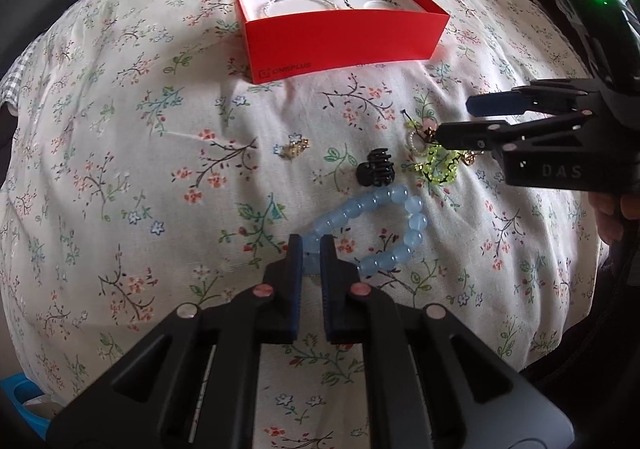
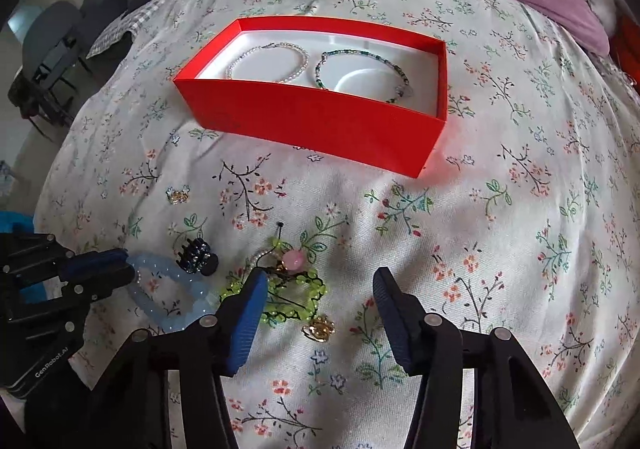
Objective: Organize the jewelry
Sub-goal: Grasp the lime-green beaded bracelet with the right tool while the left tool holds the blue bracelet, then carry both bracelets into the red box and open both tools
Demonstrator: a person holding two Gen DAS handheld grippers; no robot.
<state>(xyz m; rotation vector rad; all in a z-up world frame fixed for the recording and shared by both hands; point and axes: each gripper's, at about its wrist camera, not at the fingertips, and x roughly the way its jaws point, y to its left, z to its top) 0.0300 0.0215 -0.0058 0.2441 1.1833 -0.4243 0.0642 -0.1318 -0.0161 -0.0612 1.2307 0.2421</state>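
Gripping one strand of pale blue translucent round beads [image 1: 376, 225], the left tongs [image 1: 310, 245] are closing their two dark pads almost together around a bead at the near end of the loop, while the rest of that bracelet is lying on the white floral-print bedspread [image 1: 140, 169]. In the right wrist view the same left tongs [image 2: 120, 265] are showing at the left edge, pinching the blue loop [image 2: 176, 301].

The right tongs [image 2: 320, 293] are standing wide open with nothing between them, their blue-padded left finger [image 2: 246, 321] hovering over one tangle of yellow-green beaded jewelry with a pink bead and black cord [image 2: 288, 285]. One small gold flower-shaped piece [image 2: 320, 327] is lying just beside that tangle, between the fingers.

One black plastic claw hair clip [image 1: 374, 167] is sitting between the blue bracelet and the green tangle [image 1: 434, 163], near both. One small gold-coloured trinket [image 1: 294, 149] is resting apart, to the left of the clip.

Farther back, one open red rectangular cardboard box with a white lining [image 2: 312, 117] is sitting on the bedspread, holding two pieces side by side: one white pearl-like bead bracelet [image 2: 272, 63] on the left and one dark green and black bead strand [image 2: 364, 71] on the right.
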